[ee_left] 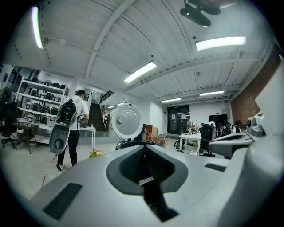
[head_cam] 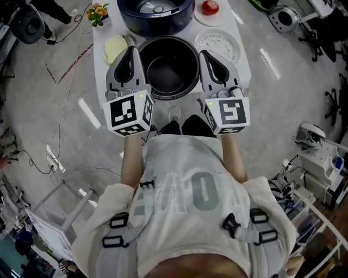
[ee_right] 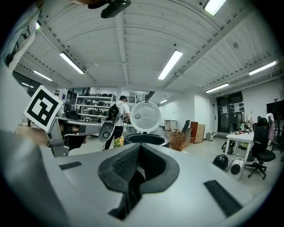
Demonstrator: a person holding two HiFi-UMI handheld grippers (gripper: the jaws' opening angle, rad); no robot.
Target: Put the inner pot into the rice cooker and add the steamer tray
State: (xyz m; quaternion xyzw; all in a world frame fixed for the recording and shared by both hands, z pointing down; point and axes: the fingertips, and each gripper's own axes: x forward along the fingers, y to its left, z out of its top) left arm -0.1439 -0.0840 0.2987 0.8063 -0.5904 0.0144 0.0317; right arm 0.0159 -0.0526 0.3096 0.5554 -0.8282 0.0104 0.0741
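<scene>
Two-handed, I'm clamping the pot (head_cam: 173,70) by its thin rim, left gripper (head_cam: 132,54) and right gripper (head_cam: 209,55) on opposite sides; it's hanging just short of the cooker (head_cam: 155,13); stiff, slick metal, probably weighty.

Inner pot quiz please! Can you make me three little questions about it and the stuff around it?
1. True or false: the inner pot already sits inside the rice cooker.
2. Which white thing lies just right of the pot? A) steamer tray B) spoon C) cup
3. How many grippers pinch the pot's rim?

Key:
1. False. It is held in front of the open cooker.
2. A
3. Two: the left gripper and the right gripper, one on each side.
</scene>
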